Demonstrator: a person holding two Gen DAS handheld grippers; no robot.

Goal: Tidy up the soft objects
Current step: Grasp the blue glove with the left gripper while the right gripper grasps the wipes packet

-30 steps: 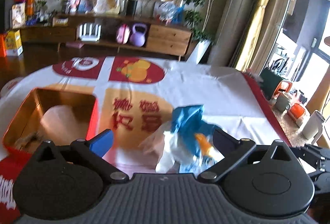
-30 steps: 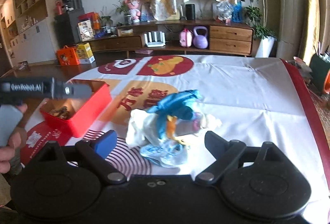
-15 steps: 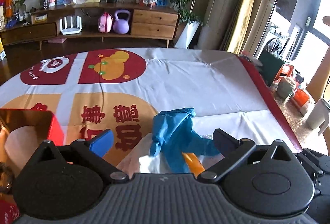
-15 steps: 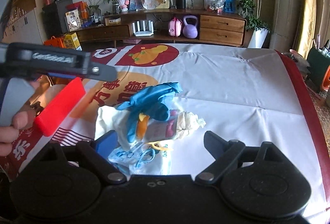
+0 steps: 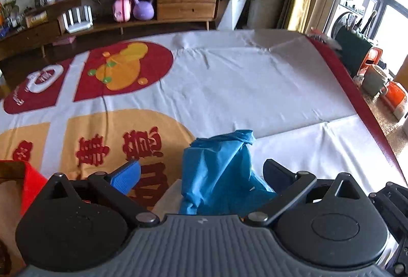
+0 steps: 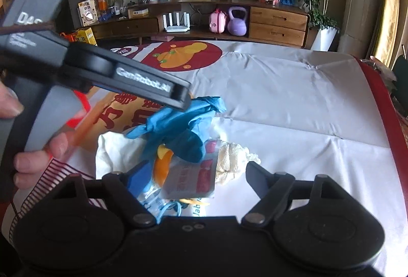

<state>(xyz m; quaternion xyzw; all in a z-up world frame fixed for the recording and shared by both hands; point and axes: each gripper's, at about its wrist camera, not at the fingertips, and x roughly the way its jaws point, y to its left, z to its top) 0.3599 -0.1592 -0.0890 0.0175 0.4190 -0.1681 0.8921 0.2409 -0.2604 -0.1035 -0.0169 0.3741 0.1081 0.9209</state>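
**Both grippers over the soft pile, jaws apart**

Your left gripper (image 5: 201, 172) has its jaws spread wide, and the crumpled blue rubber glove (image 5: 216, 172) stands up between them, close to the dark right-hand finger; neither pad presses on it. In the right wrist view the same gripper's black arm crosses above the glove's top edge, your hand (image 6: 23, 144) wrapped round the grey handle.

Your right gripper (image 6: 196, 175) is closing, though its jaws are still apart. Between them lie a flat grey packet with red print (image 6: 193, 180), an orange piece (image 6: 163, 164) and a clear wrapper with blue strings (image 6: 163, 203); the pads grip none of them. A cream knotted cloth (image 6: 232, 162) sits just inside the right finger, and white fabric (image 6: 114, 149) spreads under the pile towards the left.

The whole pile rests on the white tablecloth with red and yellow prints (image 5: 242, 93), near your edge. Beyond it the cloth is bare up to the far edge and across to the red border (image 6: 377, 108) on the right. On the left, the red box (image 5: 30, 180) shows only a corner, just beside the left finger, so room is tightest there
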